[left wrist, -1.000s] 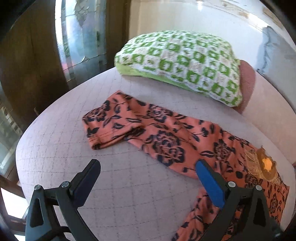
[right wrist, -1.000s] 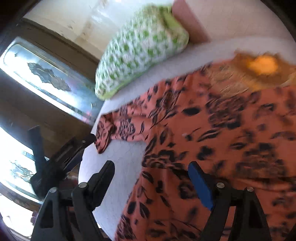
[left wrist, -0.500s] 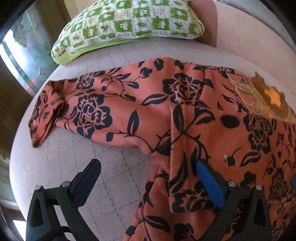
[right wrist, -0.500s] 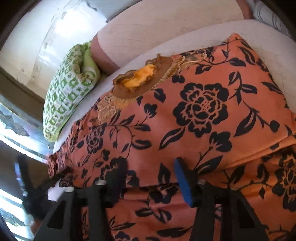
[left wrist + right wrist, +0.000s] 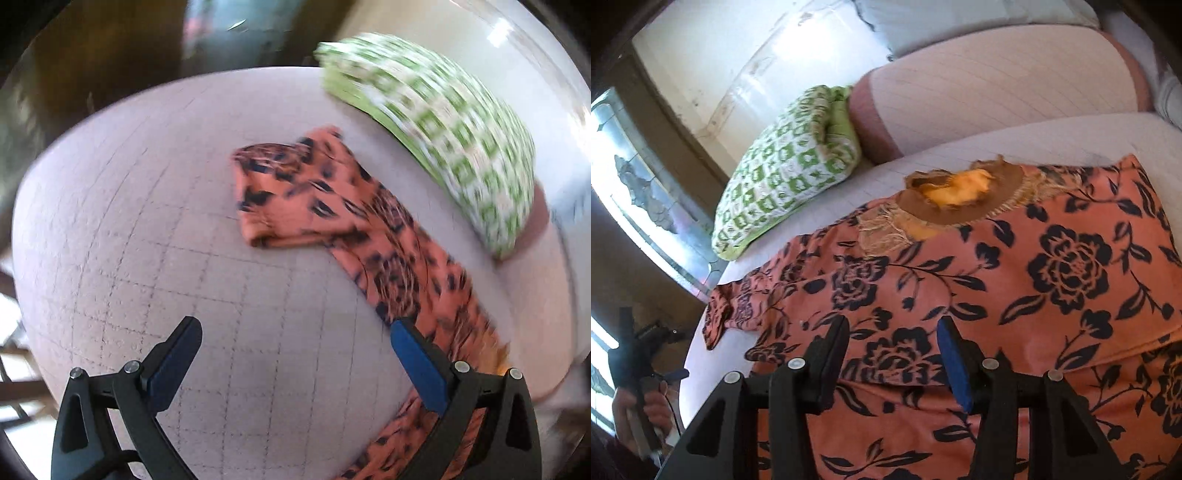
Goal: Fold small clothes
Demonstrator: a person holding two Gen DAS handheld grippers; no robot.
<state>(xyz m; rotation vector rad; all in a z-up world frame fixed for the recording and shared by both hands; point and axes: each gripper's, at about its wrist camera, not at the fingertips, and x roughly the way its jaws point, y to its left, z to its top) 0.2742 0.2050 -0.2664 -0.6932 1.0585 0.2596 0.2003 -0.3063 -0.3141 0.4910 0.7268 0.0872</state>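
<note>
An orange garment [image 5: 1052,280] with dark flowers lies spread on the pale quilted bed [image 5: 184,221], its brown neckline [image 5: 960,199] toward the pillows. My right gripper [image 5: 894,328] hovers low over the garment's middle. Its jaws stand half apart, with flat cloth showing between them and a folded edge just beneath. Over bare bedcover, my left gripper [image 5: 293,332] is wide open and holds nothing. The garment's sleeve [image 5: 295,199] lies ahead of it, doubled over at its end, and this view is motion-blurred. At the bed's left edge, a hand [image 5: 639,406] carries the left gripper.
A green-and-white checked pillow [image 5: 786,170] lies at the head of the bed beside a pink bolster [image 5: 997,96]. A patterned glass window [image 5: 646,192] and dark wooden frame stand left of the bed. The bed's rounded edge drops off at the left.
The left view swung off the garment's body out to the sleeve end and bare bedcover. The right gripper's jaws narrowed, and it moved in over the garment's middle.
</note>
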